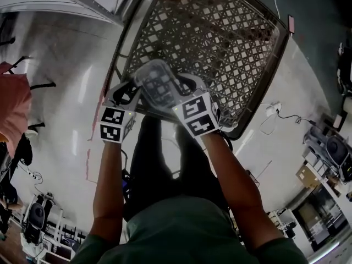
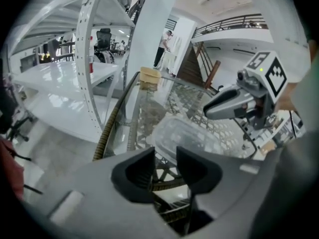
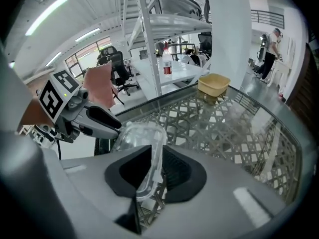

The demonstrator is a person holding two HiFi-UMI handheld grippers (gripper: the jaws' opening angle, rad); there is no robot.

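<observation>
**Clear box (image 3: 137,136) pinched in my right tool (image 3: 156,156)**

Right tool is clamped down on the rim of the clear plastic box, holding it over the near edge of the lattice surface (image 1: 231,43). I'm looking straight through the box and there's nothing in it. My left tool (image 2: 165,159) sits just beside it, jaws slightly apart and gripping nothing. At the far end a beige tub (image 3: 214,83) stands on the surface, but I can't see inside it.

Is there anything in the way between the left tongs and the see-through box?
No, nothing that shows. The left tongs are open right in front of the clear box, with only an empty gap between them. The right tongs pinch its rim, over the lattice table.
</observation>
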